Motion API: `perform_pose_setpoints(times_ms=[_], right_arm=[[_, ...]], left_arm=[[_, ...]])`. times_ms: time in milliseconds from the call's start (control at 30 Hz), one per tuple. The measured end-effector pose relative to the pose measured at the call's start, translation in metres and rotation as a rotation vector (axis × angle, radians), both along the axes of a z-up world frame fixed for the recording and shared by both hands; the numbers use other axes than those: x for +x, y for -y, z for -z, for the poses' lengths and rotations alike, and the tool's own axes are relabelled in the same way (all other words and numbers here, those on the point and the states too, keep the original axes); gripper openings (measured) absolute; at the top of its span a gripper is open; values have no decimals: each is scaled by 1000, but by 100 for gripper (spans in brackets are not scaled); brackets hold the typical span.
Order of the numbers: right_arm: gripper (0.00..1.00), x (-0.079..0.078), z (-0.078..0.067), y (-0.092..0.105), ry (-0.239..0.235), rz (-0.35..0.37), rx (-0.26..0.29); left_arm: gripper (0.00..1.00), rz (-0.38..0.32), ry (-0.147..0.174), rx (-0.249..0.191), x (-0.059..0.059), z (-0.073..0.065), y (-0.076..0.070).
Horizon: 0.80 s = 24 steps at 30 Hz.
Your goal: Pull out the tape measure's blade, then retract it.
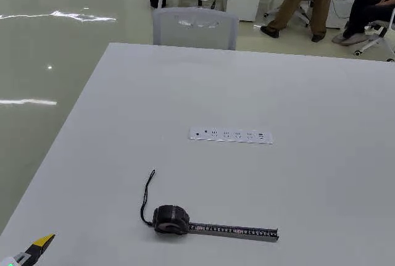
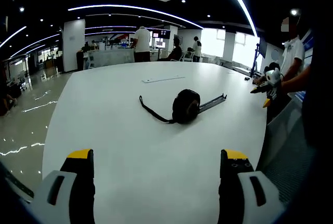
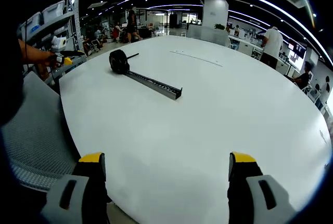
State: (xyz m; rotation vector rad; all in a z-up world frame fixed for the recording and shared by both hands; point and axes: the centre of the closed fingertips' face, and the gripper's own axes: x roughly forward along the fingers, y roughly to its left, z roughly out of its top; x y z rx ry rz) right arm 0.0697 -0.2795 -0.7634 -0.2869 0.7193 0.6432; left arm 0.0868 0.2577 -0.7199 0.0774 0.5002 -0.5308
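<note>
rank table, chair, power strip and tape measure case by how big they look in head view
1. table
2. chair, though farther off
3. power strip and tape measure case: strip longer, case bulkier, too close to rank

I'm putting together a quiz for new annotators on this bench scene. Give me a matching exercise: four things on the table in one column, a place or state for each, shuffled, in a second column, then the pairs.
Things
1. tape measure case
2. blade
3. wrist strap
4. power strip

Descriptions, as the head view shows them
A. white, lying mid-table beyond the case
B. pulled out, lying flat to the right of the case
C. thin black loop trailing off the case's left side
D. dark and round, near the front edge of the table

Pairs: 1-D, 2-B, 3-C, 4-A
</note>
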Motion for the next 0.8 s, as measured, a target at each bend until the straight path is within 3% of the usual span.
perform_pose_setpoints(times_ms=[167,400,600,800], right_arm=[[100,1,-11,-1,32,21,31],[100,7,-12,-3,59,37,45],[100,2,-8,-5,37,20,32],[100,0,-7,-1,28,30,34]], left_arm=[[99,-6,-1,8,-10,-2,-1],[99,-36,14,-19,-11,-8,7],[99,-31,22,-20,-10,-14,15],[99,-37,14,-18,-13,-12,11]])
